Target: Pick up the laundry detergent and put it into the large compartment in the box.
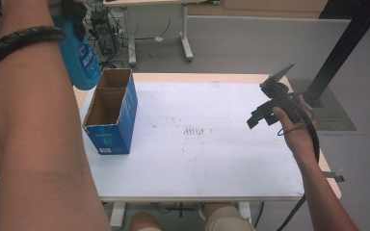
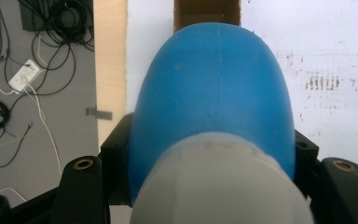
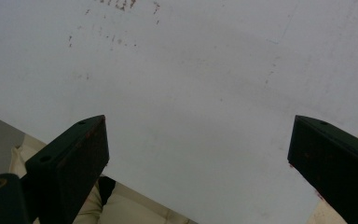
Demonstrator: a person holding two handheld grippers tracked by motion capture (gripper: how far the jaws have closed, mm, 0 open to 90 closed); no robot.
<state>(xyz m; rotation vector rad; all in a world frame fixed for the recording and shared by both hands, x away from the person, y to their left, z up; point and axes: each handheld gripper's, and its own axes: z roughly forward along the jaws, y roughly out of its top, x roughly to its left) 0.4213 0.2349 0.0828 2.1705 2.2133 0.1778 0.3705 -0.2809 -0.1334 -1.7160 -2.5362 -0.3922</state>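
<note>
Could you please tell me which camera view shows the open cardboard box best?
The high view: the cardboard box stands whole at the table's left, both compartments visible and empty. The left gripper view catches just a brown strip of it beyond the blue bottle. The right gripper view faces bare tabletop.

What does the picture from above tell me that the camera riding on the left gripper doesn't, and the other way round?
The high view alone gives the whole layout: the blue open-topped cardboard box standing at the table's left side, the right gripper held in the air over the right part of the table, and the person's forearms.

The left gripper view alone gives the grip close up: the left gripper with a black jaw on either side of the blue bottle, and its whitish cap nearest the lens.

Both show the blue bottle above the box's open top, the stained white tabletop and cables on the floor.
</note>
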